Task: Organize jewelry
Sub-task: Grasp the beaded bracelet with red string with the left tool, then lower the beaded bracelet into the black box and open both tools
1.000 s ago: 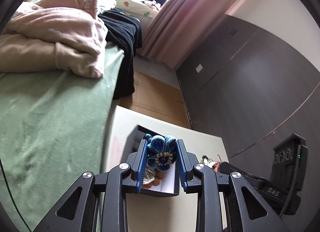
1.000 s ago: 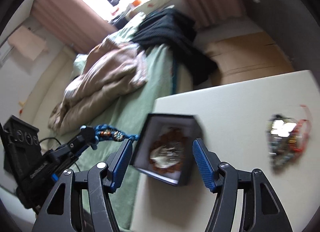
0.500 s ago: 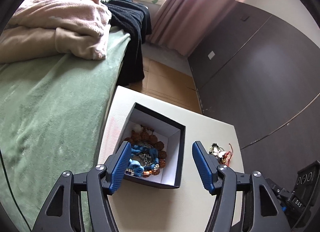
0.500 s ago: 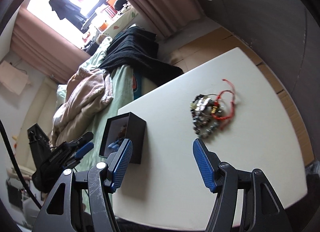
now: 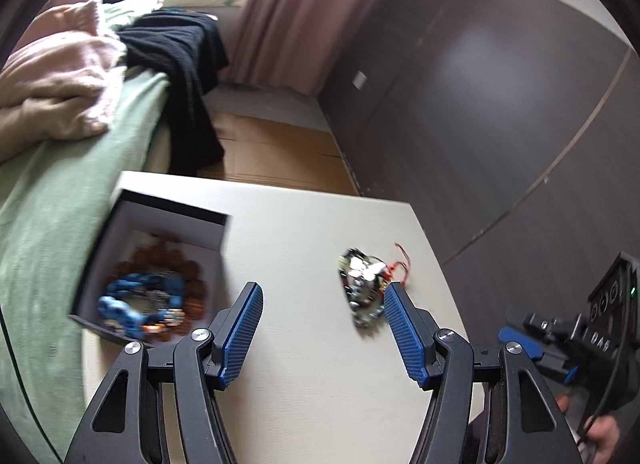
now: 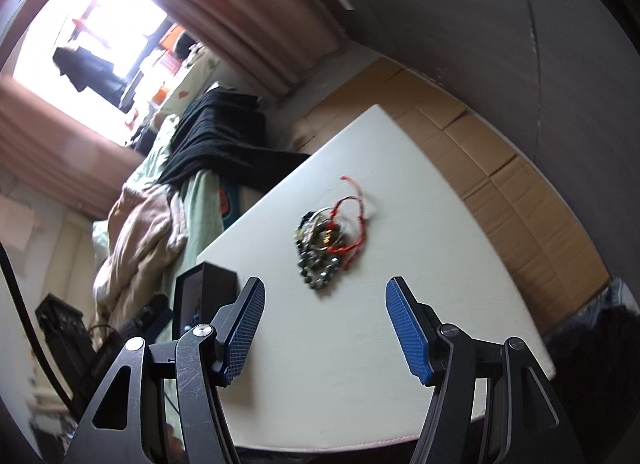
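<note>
My left gripper [image 5: 322, 328], blue-padded jaws spread wide and empty, hovers above the cream-white tabletop [image 5: 304, 388]. Ahead of its right finger lies a small heap of loose jewelry, dark and silvery beads tangled with a red cord [image 5: 366, 284]. Off to the left, at the table's edge beside the green-covered bed [image 5: 48, 200], stands the open black cardboard box with a white lining [image 5: 120, 220]; inside it a blue beaded flower bracelet [image 5: 136, 300] rests on a ring of brown wooden beads [image 5: 192, 284], blurred. My right gripper [image 6: 324, 326], likewise parted with nothing between its pads, hangs over the same table; the bead-and-cord heap sits beyond its fingertips, the box at its left.
</note>
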Tool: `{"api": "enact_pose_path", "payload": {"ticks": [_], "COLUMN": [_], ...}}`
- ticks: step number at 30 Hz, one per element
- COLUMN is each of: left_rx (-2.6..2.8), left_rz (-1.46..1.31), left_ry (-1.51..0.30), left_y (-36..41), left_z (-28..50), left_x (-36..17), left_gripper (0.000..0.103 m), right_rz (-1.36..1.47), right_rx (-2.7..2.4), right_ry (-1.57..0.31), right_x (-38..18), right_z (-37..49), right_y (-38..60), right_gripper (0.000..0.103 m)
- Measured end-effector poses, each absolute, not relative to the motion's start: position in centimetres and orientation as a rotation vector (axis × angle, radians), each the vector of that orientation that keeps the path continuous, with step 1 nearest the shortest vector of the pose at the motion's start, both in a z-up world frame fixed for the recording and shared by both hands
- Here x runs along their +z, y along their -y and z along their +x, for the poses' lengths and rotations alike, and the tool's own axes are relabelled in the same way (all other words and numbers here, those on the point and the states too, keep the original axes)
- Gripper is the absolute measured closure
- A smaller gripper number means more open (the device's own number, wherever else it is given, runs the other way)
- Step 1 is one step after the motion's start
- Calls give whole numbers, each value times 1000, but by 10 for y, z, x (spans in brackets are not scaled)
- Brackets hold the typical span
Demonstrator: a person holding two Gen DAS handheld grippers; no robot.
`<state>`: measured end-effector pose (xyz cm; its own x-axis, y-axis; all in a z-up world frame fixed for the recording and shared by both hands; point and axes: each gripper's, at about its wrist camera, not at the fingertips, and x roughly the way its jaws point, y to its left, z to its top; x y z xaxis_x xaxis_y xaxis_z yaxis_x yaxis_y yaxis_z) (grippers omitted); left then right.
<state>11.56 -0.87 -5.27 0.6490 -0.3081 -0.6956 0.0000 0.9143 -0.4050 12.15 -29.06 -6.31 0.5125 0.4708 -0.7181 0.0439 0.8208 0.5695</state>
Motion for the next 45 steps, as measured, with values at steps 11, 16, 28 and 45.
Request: {"api": "enact_pose_path", "payload": {"ticks": [11, 16, 28, 45], "left_rx": [-236, -234, -264, -295], "left_rz": [-276, -237, -238, -362], "left_ry": [-935, -983, -1043, -923], "left_y": [66, 81, 88, 29], "left_z": [144, 160, 181, 152], "left_x": [-88, -111, -135, -78], "left_gripper": [49, 54, 94, 94], "right_rz": [630, 653, 594, 383], "right_rx": [235, 220, 263, 245], "right_ry": [-1023, -1032, -1062, -1096], "right_x": [-76, -83, -99, -128], "right_z": [136, 146, 186, 216], "right_y": [314, 319, 293, 246], "right_gripper": [39, 39, 40, 52]}}
